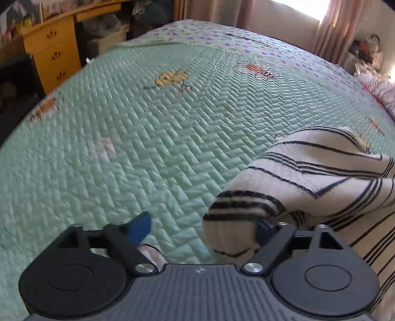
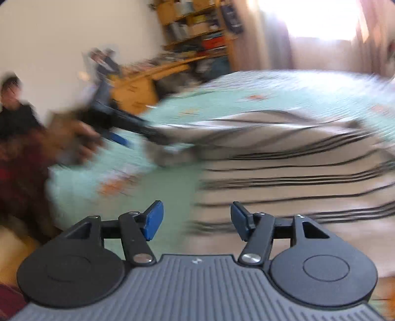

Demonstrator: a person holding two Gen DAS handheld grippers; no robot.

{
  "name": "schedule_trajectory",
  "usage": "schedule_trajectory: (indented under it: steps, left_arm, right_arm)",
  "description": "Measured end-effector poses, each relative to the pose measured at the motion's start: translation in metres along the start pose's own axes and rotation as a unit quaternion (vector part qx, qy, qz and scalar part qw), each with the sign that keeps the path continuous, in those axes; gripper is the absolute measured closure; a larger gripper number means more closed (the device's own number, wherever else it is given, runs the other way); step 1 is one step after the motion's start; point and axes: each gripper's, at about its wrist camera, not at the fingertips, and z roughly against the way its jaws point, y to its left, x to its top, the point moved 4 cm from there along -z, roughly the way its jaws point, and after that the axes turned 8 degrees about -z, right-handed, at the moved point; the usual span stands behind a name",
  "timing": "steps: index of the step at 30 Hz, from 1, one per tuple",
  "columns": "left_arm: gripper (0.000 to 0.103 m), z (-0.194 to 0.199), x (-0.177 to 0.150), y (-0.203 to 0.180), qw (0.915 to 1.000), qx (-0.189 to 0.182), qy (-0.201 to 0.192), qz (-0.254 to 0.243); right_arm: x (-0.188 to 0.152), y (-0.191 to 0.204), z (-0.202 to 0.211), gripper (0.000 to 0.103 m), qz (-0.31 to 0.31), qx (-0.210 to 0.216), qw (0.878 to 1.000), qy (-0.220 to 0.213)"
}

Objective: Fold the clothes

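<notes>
A white sweater with thin black stripes (image 1: 321,172) lies on the green quilted bed (image 1: 148,135). Its sleeve cuff (image 1: 232,222) hangs between the blue pads of my left gripper (image 1: 200,229), against the right pad; the jaws stand wide apart. In the blurred right wrist view the sweater (image 2: 296,172) spreads ahead. My right gripper (image 2: 196,221) is open and empty just above its near edge. The left gripper (image 2: 116,126) shows there at the sweater's left end.
A yellow wooden desk with drawers (image 1: 54,51) stands beyond the bed's left side. Curtains and a bright window (image 1: 308,10) are at the back. A pink pillow (image 1: 380,91) lies at the right edge. Shelves (image 2: 195,24) line the far wall.
</notes>
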Motion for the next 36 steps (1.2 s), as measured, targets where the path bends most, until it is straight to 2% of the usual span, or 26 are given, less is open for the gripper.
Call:
schedule_trajectory:
  steps: [1,3,4,6,8,11,14,16,19,21,23,26,28,29,30,32,33,34,35,36]
  left_arm:
    - [0.026,0.007,0.001,-0.005,0.9999,-0.006,-0.01,-0.01]
    - [0.023,0.026,-0.007,-0.019,0.9985,-0.016,-0.032,-0.04]
    - [0.02,0.035,-0.015,-0.027,0.9976,-0.017,-0.04,-0.054]
    - [0.008,0.05,-0.033,-0.04,0.9959,-0.02,-0.05,-0.073]
    - [0.006,0.061,-0.06,-0.051,0.996,-0.037,-0.044,-0.068]
    - [0.009,0.066,-0.104,-0.078,0.9915,-0.122,-0.01,-0.044]
    - [0.009,0.058,-0.132,-0.111,0.9814,-0.191,0.015,-0.001]
    - [0.009,0.039,-0.141,-0.13,0.9742,-0.22,0.037,0.035]
    - [0.014,0.003,-0.146,-0.15,0.9723,-0.213,0.066,0.069]
    - [0.007,-0.008,-0.15,-0.163,0.9728,-0.201,0.064,0.096]
    - [0.006,-0.011,-0.146,-0.178,0.9688,-0.223,0.056,0.093]
    - [0.006,-0.017,-0.138,-0.199,0.9628,-0.251,0.058,0.081]
    - [0.007,-0.023,-0.131,-0.204,0.9538,-0.277,0.051,0.103]
    - [0.015,-0.026,-0.129,-0.205,0.9459,-0.296,0.048,0.125]
    - [0.044,-0.03,-0.128,-0.205,0.9361,-0.315,0.045,0.149]
    - [0.088,-0.046,-0.135,-0.202,0.9186,-0.335,0.07,0.198]
    - [0.089,-0.053,-0.14,-0.2,0.9108,-0.341,0.08,0.219]
    - [0.089,-0.052,-0.142,-0.198,0.9068,-0.346,0.079,0.227]
    - [0.091,-0.048,-0.142,-0.198,0.9115,-0.343,0.072,0.215]
    - [0.091,-0.039,-0.14,-0.2,0.9225,-0.33,0.063,0.19]
  right_arm:
    - [-0.008,-0.01,0.002,0.04,0.032,-0.045,0.998,-0.003]
    - [-0.033,-0.016,0.001,0.038,0.126,-0.111,0.986,0.0]
    - [-0.046,-0.015,0.0,0.036,0.157,-0.129,0.979,0.007]
    - [-0.071,-0.013,-0.002,0.034,0.214,-0.162,0.963,0.019]
    - [-0.084,-0.023,-0.001,0.031,0.19,-0.17,0.967,0.021]
    - [-0.096,-0.045,0.02,0.029,0.102,-0.159,0.982,0.001]
    - [-0.1,-0.057,0.023,0.028,0.025,-0.148,0.988,-0.021]
    - [-0.103,-0.061,0.03,0.028,-0.004,-0.132,0.991,-0.036]
    - [-0.1,-0.06,0.043,0.028,-0.033,-0.114,0.992,-0.052]
    - [-0.097,-0.061,0.051,0.027,-0.063,-0.104,0.99,-0.066]
    - [-0.098,-0.067,0.058,0.026,-0.092,-0.105,0.987,-0.078]
    - [-0.104,-0.075,0.063,0.024,-0.1,-0.12,0.984,-0.081]
    - [-0.106,-0.082,0.064,0.024,-0.104,-0.128,0.983,-0.08]
    - [-0.107,-0.086,0.063,0.024,-0.109,-0.131,0.982,-0.081]
    - [-0.107,-0.088,0.062,0.024,-0.114,-0.132,0.981,-0.082]
    - [-0.107,-0.094,0.063,0.024,-0.119,-0.138,0.98,-0.084]
    - [-0.107,-0.096,0.063,0.023,-0.121,-0.142,0.979,-0.084]
    - [-0.107,-0.098,0.063,0.023,-0.12,-0.146,0.979,-0.083]
    - [-0.107,-0.101,0.064,0.023,-0.119,-0.15,0.978,-0.083]
    - [-0.107,-0.103,0.064,0.023,-0.117,-0.154,0.978,-0.082]
